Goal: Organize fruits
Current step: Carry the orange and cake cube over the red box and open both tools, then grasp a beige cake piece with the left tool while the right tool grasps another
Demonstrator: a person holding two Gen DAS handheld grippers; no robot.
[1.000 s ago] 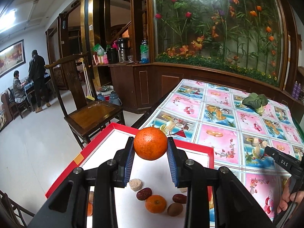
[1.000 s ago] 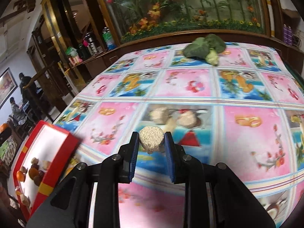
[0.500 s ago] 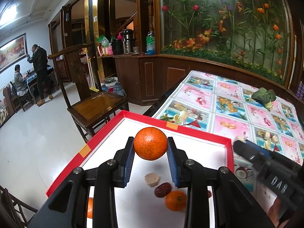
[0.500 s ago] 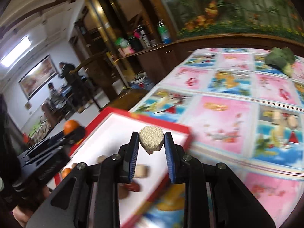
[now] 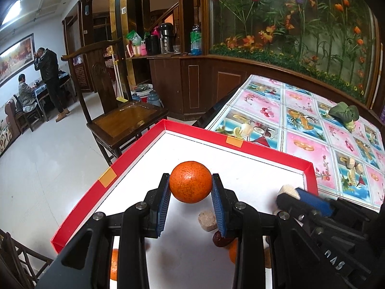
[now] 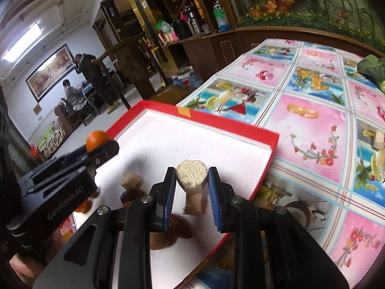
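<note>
right gripper point(image 6: 190, 187) has swung left off the desk point(image 6: 312, 125) and now hangs over the red tray point(image 6: 231, 125), near its right rim, clamped on a beige puffed cake point(image 6: 191, 177). left gripper point(image 5: 190, 201) has pushed further in over the tray's white floor, clamped on an orange point(image 5: 190, 181), held clear of the floor. both loads look ready to drop, so the next step is probably release.

tray contents, all at the near end: a beige cake piece point(image 5: 207, 220), a dark red date point(image 5: 220, 238), an orange point(image 5: 114, 267) near left, another part hidden behind the left gripper. far half is bare. green vegetable point(image 5: 344, 114) sits far right on the desk, well apart from the tray.
</note>
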